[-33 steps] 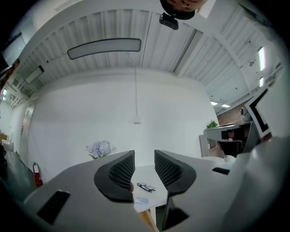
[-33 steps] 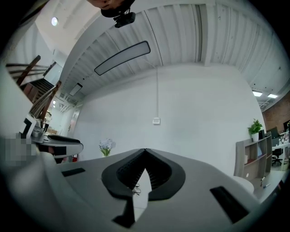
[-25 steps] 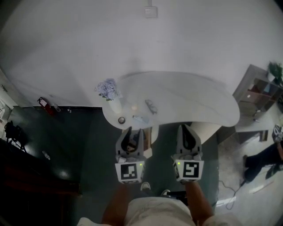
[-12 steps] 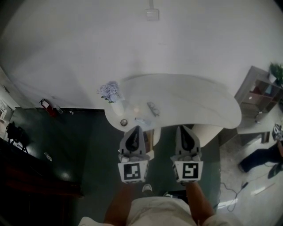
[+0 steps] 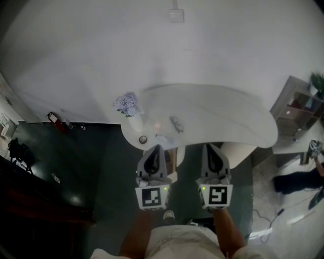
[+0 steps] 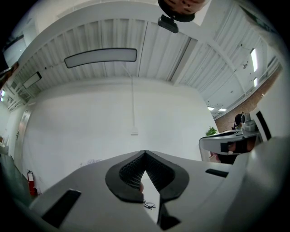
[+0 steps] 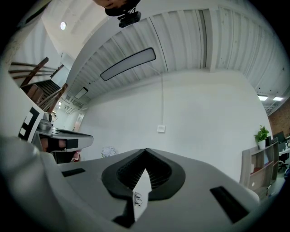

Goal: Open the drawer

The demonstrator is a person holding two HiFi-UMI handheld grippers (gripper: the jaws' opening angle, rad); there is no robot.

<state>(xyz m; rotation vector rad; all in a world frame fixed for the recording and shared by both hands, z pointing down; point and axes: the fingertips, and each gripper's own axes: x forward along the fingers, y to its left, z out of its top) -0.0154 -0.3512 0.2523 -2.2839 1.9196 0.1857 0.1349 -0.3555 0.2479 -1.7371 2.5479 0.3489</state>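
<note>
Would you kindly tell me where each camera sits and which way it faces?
Head view: on the person's head, looking steeply down at the white table; shows both forearms, left tongs and right tongs.
Left gripper view: on the left tongs, looking along their shut jaws up at wall and ceiling; right tongs at its right edge.
Right gripper view: on the right tongs, same direction, jaws shut; left tongs at left.
Shared: all three show the wall box.
</note>
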